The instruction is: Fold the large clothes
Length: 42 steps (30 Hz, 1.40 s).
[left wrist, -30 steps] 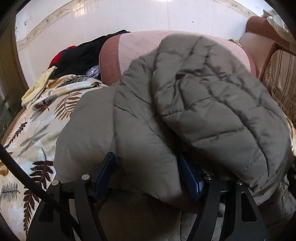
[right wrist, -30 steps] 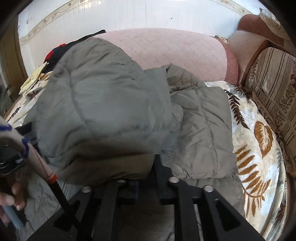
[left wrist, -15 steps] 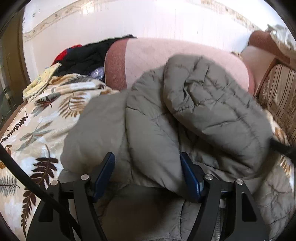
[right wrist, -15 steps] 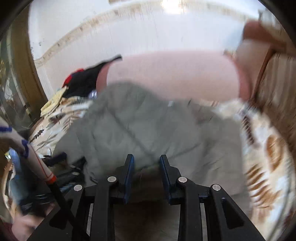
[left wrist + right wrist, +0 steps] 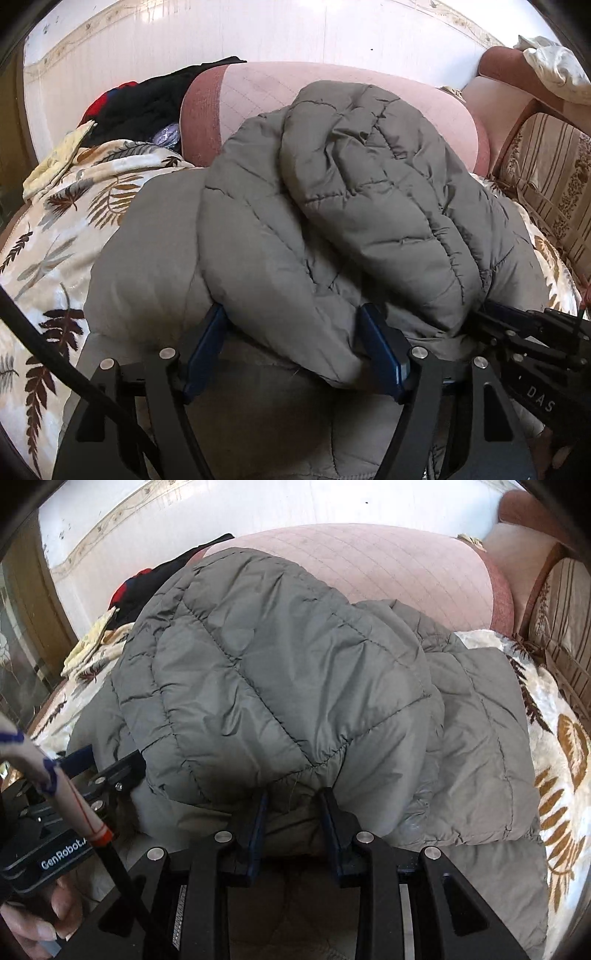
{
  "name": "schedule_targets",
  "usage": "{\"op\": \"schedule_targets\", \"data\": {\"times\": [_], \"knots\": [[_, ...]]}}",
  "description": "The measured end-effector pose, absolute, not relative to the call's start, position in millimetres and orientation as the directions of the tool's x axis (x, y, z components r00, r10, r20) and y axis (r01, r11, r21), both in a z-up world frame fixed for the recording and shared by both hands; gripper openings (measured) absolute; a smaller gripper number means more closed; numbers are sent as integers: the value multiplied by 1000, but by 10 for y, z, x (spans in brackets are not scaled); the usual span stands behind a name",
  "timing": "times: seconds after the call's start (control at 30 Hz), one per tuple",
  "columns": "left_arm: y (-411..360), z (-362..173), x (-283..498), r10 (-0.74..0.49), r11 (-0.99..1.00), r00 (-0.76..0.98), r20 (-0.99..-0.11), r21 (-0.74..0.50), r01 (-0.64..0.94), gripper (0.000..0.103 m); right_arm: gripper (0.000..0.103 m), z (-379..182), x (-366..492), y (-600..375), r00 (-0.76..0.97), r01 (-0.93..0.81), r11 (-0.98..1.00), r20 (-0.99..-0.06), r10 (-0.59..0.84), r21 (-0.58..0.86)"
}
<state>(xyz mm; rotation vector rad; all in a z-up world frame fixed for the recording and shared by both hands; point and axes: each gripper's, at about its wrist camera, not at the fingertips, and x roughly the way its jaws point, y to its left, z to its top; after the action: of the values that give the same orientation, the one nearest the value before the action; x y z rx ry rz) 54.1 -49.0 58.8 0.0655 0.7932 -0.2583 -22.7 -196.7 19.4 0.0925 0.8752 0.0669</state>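
Note:
A grey quilted jacket (image 5: 332,206) lies bunched on the leaf-print blanket, its upper part folded over towards me. My left gripper (image 5: 293,347) stands wide with a thick fold of the jacket filling the gap, both blue pads pressed into it. In the right wrist view the jacket (image 5: 280,672) drapes down to my right gripper (image 5: 293,808). Its jaws stand partly apart with the jacket's hem lying between the tips, not pinched. The fingertips of both grippers are half hidden under fabric.
A pink quilted sofa back (image 5: 332,88) rises behind the jacket. The leaf-print blanket (image 5: 55,240) covers the seat. Dark and red clothes (image 5: 147,103) are piled at the far left, and a striped cushion (image 5: 546,177) stands at the right. A hand (image 5: 37,923) holds the left gripper's handle.
The right gripper let go of the raised fold, swung up, then came back down to the hem. The fold now rests on the jacket. The left gripper kept its hold.

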Motion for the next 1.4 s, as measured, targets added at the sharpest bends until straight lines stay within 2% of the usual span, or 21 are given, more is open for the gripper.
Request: {"op": "schedule_targets", "data": {"times": [0.4,1.4], "knots": [[-538,512,515,-173,967,687,-706,10,253,74,31,174,-235,-1934,639,-37,997,-766,78,71],[-516,580,466,-184,968,700,-690,-1,253,75,33,233,-288,-1896,647,-39,998,-760,67,54]]}}
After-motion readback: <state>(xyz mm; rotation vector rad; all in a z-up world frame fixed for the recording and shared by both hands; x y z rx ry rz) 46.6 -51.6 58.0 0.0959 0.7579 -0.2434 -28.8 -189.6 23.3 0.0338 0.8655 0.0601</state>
